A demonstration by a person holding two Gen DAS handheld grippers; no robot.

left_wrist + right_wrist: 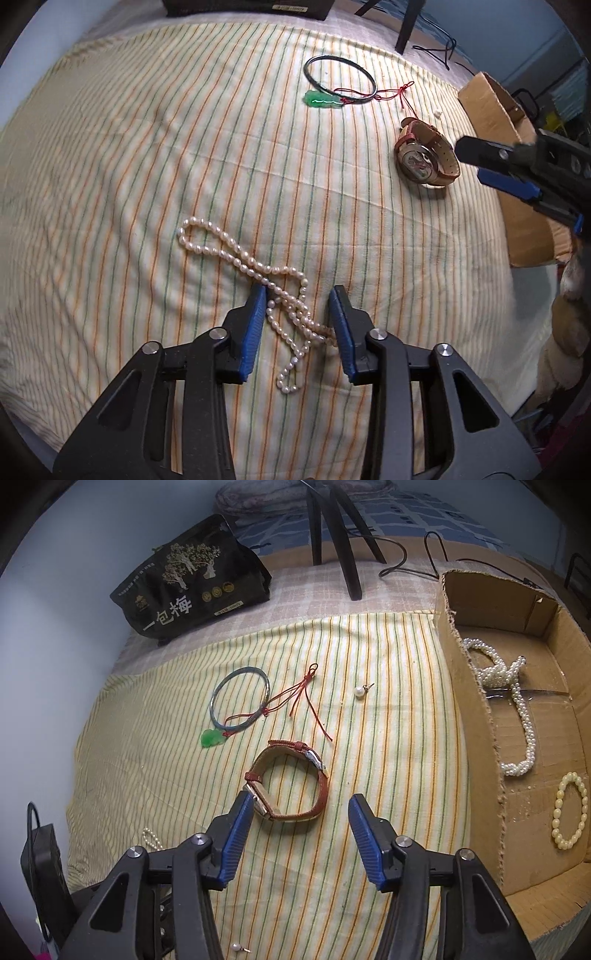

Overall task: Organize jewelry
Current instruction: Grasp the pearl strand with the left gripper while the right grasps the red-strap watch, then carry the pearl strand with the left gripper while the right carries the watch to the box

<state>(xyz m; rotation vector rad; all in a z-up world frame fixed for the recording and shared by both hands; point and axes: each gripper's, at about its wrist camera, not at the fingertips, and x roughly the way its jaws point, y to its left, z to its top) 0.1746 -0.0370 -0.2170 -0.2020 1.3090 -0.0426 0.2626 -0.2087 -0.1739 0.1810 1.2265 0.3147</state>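
We hold the left gripper [298,325] low over the striped cloth [147,184], its blue pads spread apart on either side of the pearl necklace [255,266], which lies in a loose tangle near the cloth's front edge; part of the strand sits between the pads, and we cannot tell whether either pad touches it. The right gripper [301,834] is likewise released, its pads wide apart above the cloth, with the red-strapped watch [291,782] lying just ahead of the left pad [236,834] and close beside it. Farther toward the cloth's back edge we see a thin bangle [240,698] overlapped by a red cord [295,698] that carries a green pendant [211,738]. A single pearl earring [360,691] lies toward the cloth's right edge, another [238,947] at its front edge. The cardboard box [476,716] stands against the right edge, holding a knotted pearl rope [517,698] and a pale bead bracelet [570,816]. A black printed bag [192,579] rests beyond the back left corner.
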